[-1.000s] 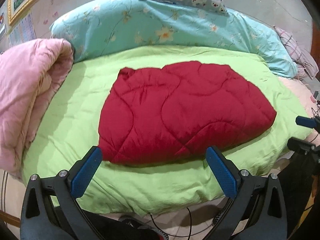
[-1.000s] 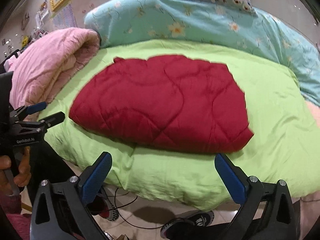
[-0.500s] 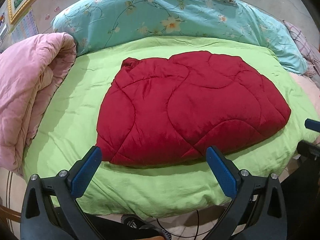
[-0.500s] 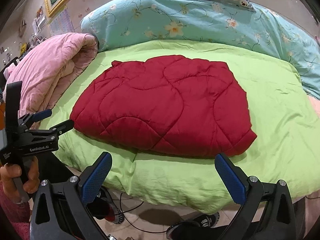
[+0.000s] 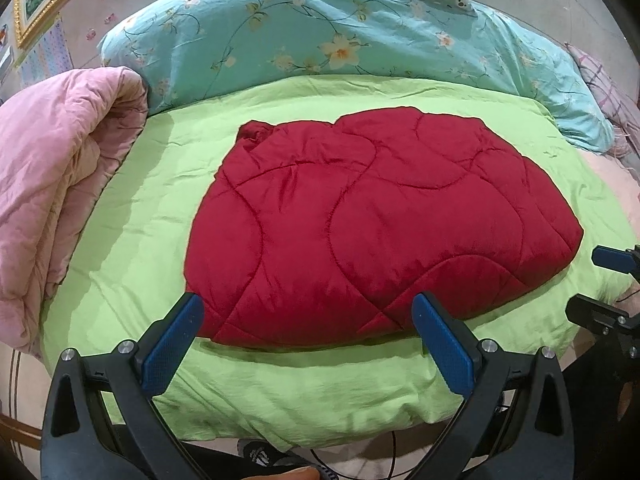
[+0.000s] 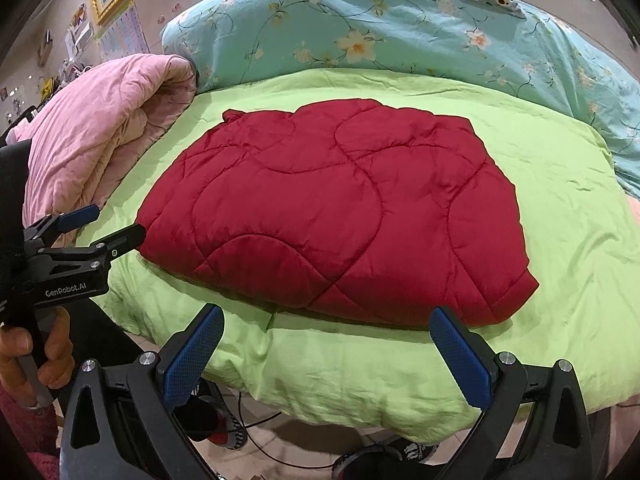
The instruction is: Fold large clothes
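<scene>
Two grippers, left (image 5: 306,336) and right (image 6: 326,344), hang released and empty at the bed's near edge. Red coat (image 5: 372,224) lies flat mid-bed on the green quilt (image 5: 132,232). Recommended: pinch both near corners through all layers, lift evenly, fold toward the far edge.

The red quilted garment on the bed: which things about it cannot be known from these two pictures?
- Red quilted garment: sleeves, collar and front not visible in either view; folded under or facing down.
- Its underside: hidden against the green blanket.
- Its near edge, left wrist view: partly covered by the left tongs.
- Any label or zipper: none can be made out.
</scene>
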